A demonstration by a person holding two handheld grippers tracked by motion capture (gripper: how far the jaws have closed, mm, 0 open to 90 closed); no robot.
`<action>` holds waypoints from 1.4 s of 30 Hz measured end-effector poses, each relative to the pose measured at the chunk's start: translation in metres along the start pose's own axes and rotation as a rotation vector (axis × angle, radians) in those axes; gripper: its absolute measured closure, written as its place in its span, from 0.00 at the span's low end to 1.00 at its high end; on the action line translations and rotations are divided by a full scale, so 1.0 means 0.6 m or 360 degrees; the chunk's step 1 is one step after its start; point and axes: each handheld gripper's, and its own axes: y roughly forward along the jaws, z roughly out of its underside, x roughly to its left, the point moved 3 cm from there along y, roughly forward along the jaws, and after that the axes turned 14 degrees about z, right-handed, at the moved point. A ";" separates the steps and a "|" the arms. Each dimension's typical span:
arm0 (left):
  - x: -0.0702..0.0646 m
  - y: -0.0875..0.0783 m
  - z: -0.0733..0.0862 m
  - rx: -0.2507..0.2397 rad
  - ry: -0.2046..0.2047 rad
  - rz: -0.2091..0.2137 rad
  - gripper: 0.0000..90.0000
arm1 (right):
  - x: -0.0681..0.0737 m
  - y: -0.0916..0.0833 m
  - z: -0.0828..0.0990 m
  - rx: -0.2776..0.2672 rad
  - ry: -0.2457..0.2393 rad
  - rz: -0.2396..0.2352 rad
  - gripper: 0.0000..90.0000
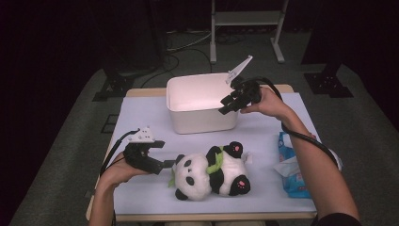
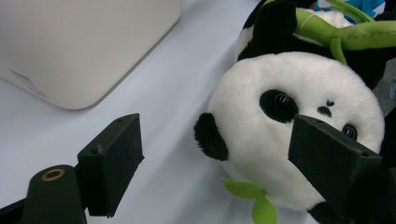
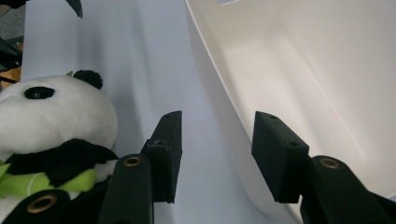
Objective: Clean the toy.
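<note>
Left hand-held gripper (image 1: 165,164) is wide open and empty at the head of the black-and-white plush panda (image 1: 209,172) lying just in front of the white plastic bin (image 1: 200,120): straddle the head fully before squeezing; right hand-held gripper (image 1: 227,104), half open and empty, hovers at the bin's rim.

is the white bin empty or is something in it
Empty as far as shown: the bin has a bare pale floor in the high view; the panda lies outside on the table.

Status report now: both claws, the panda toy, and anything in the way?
Left claw open at the panda toy head, not gripping. Right claw open, empty, over the white bin rim. Toy lying on the table. Nothing blocking it.
</note>
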 end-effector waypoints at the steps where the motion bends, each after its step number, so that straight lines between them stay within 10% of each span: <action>1: 0.000 0.001 0.000 -0.0003 -0.0002 0.0002 0.19 | -0.003 0.004 -0.001 0.0007 0.0001 0.0000 0.58; 20: 0.003 -0.003 0.002 -0.0013 -0.0017 -0.0007 0.19 | -0.018 0.061 0.008 0.0110 0.0030 0.0012 0.81; 42: 0.003 -0.007 0.004 0.0003 -0.0011 -0.0013 0.19 | 0.003 0.052 0.024 0.0111 -0.0001 -0.0024 0.88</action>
